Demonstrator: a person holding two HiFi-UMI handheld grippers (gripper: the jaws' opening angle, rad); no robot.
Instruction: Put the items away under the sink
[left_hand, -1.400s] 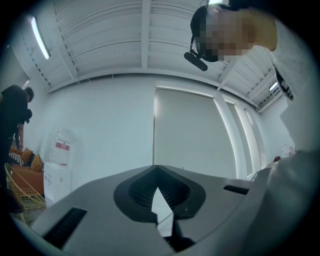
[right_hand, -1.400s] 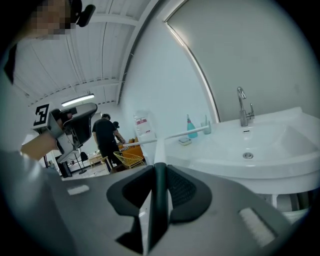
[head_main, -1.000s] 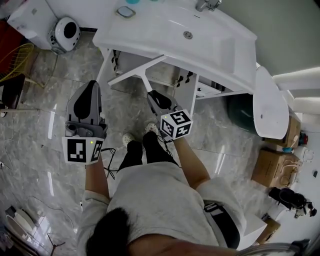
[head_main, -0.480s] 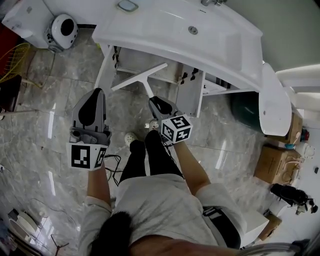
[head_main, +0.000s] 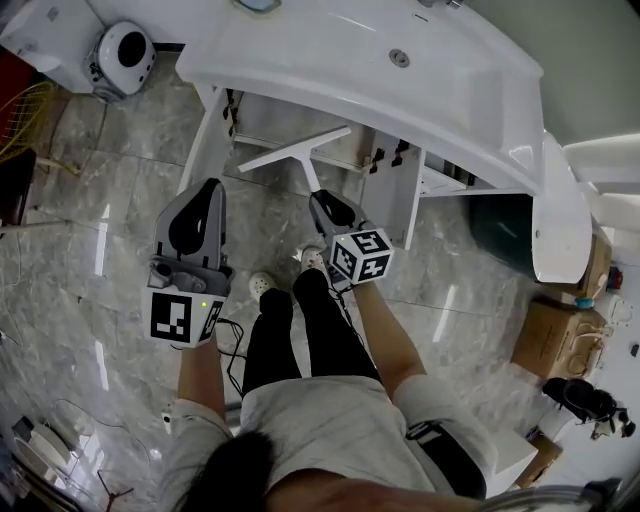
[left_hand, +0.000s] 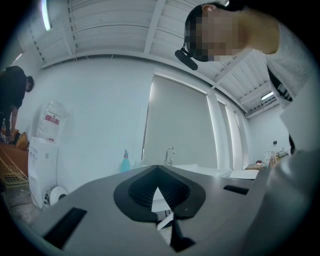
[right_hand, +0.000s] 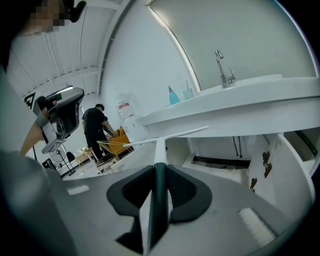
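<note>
While our right tool (head_main: 323, 198) is clamped on the handle of the white squeegee (head_main: 293, 151), which pokes toward the open cupboard (head_main: 262, 121) under the sink (head_main: 330, 62), our left tool (head_main: 207, 190) is closed and holds nothing.

squeegee (head_main: 296, 150) | white T-head, dk green handle | gripped in R claw (head_main: 327, 203) | head twd open under-sink cab (head_main: 262, 122)

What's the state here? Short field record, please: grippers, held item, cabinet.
left gripper: fingers shut, empty
right gripper: fingers shut on the squeegee handle
squeegee: white blade end toward the cabinet
cabinet: under the sink, doors open
squeegee stowed: not yet
</note>
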